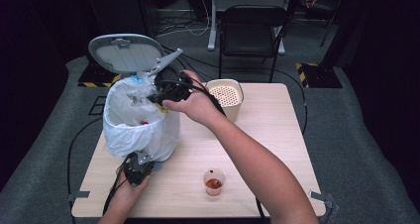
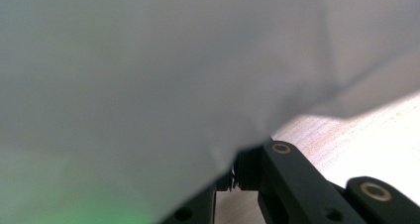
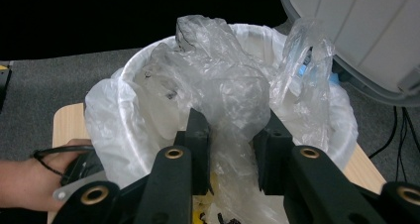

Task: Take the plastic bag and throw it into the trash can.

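Note:
A white bin [image 1: 141,130] lined with a white bag stands on the table's left side, its grey lid [image 1: 126,50] tipped up and back. My right gripper [image 1: 154,96] hovers over the bin mouth, shut on a crumpled clear plastic bag [image 3: 223,85] that rises above the jaws and hangs down between them [image 3: 232,154]. Down at the bin's front foot, my left gripper [image 1: 140,160] points at the base. Its jaws [image 2: 233,177] stand together under the white liner [image 2: 148,85], which hides the tips. Something red lies inside the bin [image 1: 144,122].
A small clear cup [image 1: 214,181] with red contents stands near the table's front edge. A cream container [image 1: 225,97] with a perforated top sits behind my right hand. A black folding chair [image 1: 252,30] stands beyond the table [image 1: 277,135]. Cables trail from both grippers.

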{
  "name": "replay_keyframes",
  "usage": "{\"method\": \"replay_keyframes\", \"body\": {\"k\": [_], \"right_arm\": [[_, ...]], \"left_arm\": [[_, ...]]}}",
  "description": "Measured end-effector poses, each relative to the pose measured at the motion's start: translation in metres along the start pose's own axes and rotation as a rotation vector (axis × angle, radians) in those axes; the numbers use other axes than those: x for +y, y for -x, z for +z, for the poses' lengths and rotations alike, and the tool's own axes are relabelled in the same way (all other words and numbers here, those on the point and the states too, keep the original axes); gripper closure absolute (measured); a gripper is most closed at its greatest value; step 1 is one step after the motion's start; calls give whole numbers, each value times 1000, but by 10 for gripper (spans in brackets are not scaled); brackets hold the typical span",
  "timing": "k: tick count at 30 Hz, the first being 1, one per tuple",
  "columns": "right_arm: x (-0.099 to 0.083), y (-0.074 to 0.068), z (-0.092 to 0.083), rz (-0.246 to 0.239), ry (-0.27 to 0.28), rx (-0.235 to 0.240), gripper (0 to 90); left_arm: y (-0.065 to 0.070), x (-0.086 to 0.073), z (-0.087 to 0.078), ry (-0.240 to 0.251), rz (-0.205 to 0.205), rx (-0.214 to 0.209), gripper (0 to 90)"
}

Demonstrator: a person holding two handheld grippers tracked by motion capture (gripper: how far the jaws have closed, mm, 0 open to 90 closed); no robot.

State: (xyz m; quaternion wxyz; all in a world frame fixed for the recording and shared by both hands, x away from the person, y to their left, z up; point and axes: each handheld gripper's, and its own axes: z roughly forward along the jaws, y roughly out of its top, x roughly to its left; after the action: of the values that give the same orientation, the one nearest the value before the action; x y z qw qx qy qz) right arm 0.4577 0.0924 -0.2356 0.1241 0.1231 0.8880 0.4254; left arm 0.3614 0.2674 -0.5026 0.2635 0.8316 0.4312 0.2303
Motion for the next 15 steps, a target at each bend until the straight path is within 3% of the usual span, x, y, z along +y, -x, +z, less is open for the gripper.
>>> {"method": "replay_keyframes", "body": {"k": [7, 8, 9, 10, 13, 15], "right_arm": [[11, -6, 17, -5, 5, -2, 714], [13, -7, 23, -4, 9, -10, 639], [13, -7, 23, -4, 9, -10, 639], [14, -7, 29, 18, 19, -19, 417], [14, -6, 34, 38, 14, -25, 374], [13, -7, 33, 33, 24, -19, 355]], "left_arm": [[0, 0, 0, 3, -1, 4, 877], [0, 0, 0, 3, -3, 4, 877], [0, 0, 0, 3, -3, 4, 877], [0, 0, 0, 3, -3, 4, 878], [0, 0, 0, 0, -1, 11, 877], [-1, 0, -1, -8, -4, -9, 877]]}}
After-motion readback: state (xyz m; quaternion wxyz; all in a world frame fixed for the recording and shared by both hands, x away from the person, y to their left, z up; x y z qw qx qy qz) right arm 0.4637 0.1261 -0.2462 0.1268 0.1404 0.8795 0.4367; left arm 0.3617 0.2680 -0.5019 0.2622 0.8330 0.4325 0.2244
